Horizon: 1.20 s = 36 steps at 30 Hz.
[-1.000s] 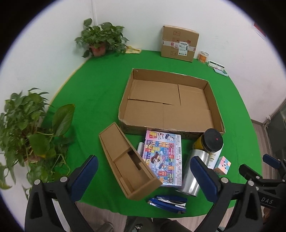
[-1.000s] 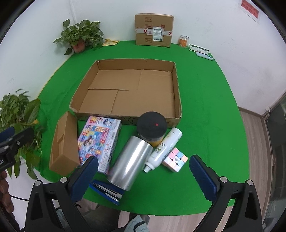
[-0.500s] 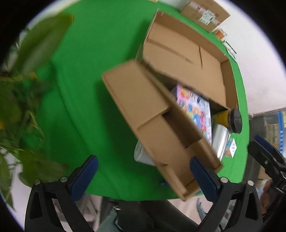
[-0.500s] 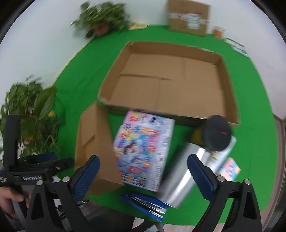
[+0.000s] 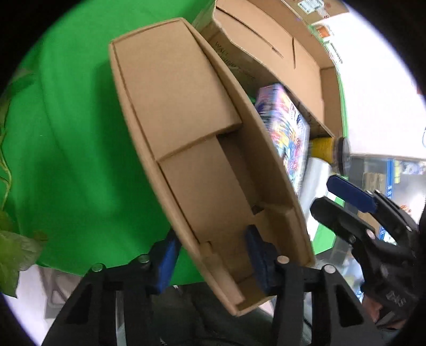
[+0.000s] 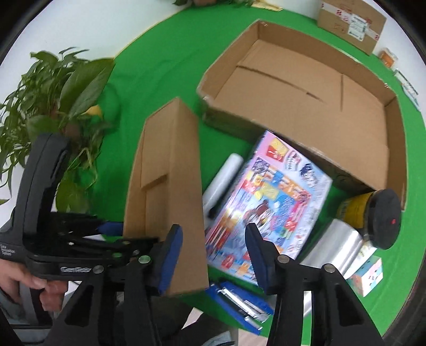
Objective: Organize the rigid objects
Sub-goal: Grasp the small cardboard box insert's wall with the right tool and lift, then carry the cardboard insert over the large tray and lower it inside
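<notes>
A long narrow open cardboard box [image 5: 186, 138] lies on the green cloth and also shows in the right wrist view [image 6: 175, 173]. My left gripper [image 5: 210, 255] straddles its near left wall, one finger [image 5: 165, 255] outside and the other inside. The jaws are closing, with a gap still beside the wall. My right gripper [image 6: 213, 256] hovers over the box's near right corner and the edge of a colourful picture box [image 6: 269, 202]. Its jaws are closing too, and no pad presses on anything. One right finger [image 5: 348, 190] shows at the right of the left wrist view.
A wide shallow cardboard tray [image 6: 394, 127] lies behind. Near the front are a silver cylinder [image 6: 338, 244], a black-lidded yellow can [image 6: 383, 221], a pastel cube [image 6: 368, 274], a blue stapler [image 6: 239, 300] and a white tube [image 6: 223, 181]. Plants [image 6: 61, 93] stand left, a sealed carton [image 6: 351, 24] far back.
Both grippers have dropped and tilted down onto the narrow box. Their jaws have narrowed from wide open. The left one now straddles the box's wall.
</notes>
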Each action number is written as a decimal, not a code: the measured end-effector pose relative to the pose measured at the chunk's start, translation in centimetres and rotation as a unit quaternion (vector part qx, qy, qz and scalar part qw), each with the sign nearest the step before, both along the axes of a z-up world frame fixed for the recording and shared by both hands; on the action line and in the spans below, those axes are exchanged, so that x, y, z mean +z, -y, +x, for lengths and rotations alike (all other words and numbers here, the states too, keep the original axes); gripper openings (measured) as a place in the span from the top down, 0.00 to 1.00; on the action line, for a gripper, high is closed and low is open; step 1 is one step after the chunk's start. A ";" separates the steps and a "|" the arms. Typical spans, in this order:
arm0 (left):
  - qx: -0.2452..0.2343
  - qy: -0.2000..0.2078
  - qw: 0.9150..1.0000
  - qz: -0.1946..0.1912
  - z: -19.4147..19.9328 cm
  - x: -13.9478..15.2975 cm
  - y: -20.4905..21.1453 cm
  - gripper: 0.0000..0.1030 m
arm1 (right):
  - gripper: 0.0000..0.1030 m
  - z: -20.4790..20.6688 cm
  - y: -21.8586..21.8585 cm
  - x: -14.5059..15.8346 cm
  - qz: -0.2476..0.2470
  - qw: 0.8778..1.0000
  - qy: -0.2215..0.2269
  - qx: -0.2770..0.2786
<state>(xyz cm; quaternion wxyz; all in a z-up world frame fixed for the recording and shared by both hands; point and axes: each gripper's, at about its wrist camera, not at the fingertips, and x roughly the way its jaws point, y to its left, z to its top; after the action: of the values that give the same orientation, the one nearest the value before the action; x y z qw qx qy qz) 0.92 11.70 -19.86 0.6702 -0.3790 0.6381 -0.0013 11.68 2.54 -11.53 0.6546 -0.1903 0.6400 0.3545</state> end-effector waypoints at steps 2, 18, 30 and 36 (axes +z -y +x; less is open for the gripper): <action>0.000 0.008 1.000 -0.004 -0.3 0.3 -0.1 0.62 | 0.55 -0.7 -0.7 -0.4 -0.008 1.000 -0.008 -0.001; -0.024 0.020 0.998 0.057 -0.8 1.4 -1.8 0.72 | 0.82 -5.9 -5.1 -6.0 -0.050 0.997 -0.061 0.021; -0.052 0.195 0.954 0.220 1.8 16.2 -3.6 0.73 | 0.83 -3.1 -6.9 6.7 0.089 0.993 0.058 -0.050; -0.083 0.252 0.933 0.244 7.5 19.8 -3.1 0.73 | 0.82 2.3 -3.6 11.0 0.131 0.980 0.092 -0.118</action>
<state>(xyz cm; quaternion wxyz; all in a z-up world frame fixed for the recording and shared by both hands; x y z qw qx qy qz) 8.42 14.79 -0.07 0.8783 -0.1366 0.4581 0.0031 13.99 6.14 -0.58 0.7669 -0.0581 0.5433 0.3366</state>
